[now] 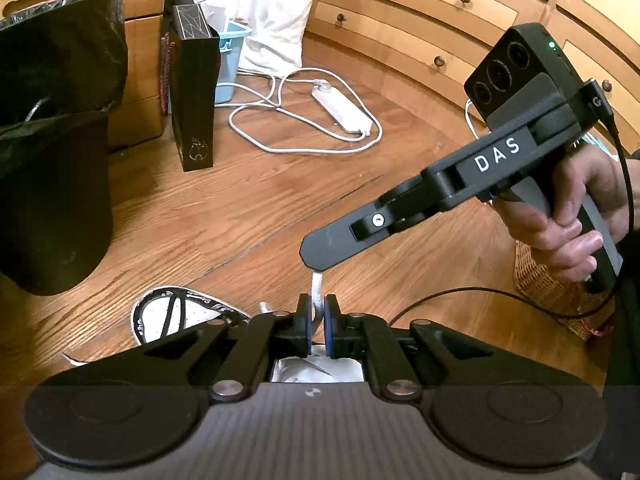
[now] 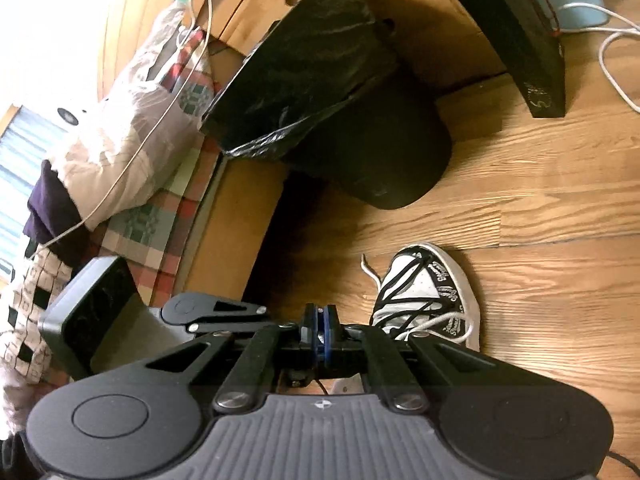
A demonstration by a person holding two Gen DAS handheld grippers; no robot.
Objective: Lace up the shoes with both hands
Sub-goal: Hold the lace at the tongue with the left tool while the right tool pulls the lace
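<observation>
I see left hand-held gripper [image 1: 317,322] clamped on white shoelace [image 1: 316,285] | right hand-held gripper [image 2: 321,330] pressed together on the same lace higher up, its tip above my left pads [image 1: 329,330] | black-and-white sneaker [image 2: 430,292] on wooden floor [image 2: 560,216], just beyond both grippers | black bin [image 2: 340,120] behind.

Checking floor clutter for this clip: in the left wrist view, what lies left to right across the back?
Black bin → black gift bag → blue tub → white sack → white power strip → right tongs.
</observation>
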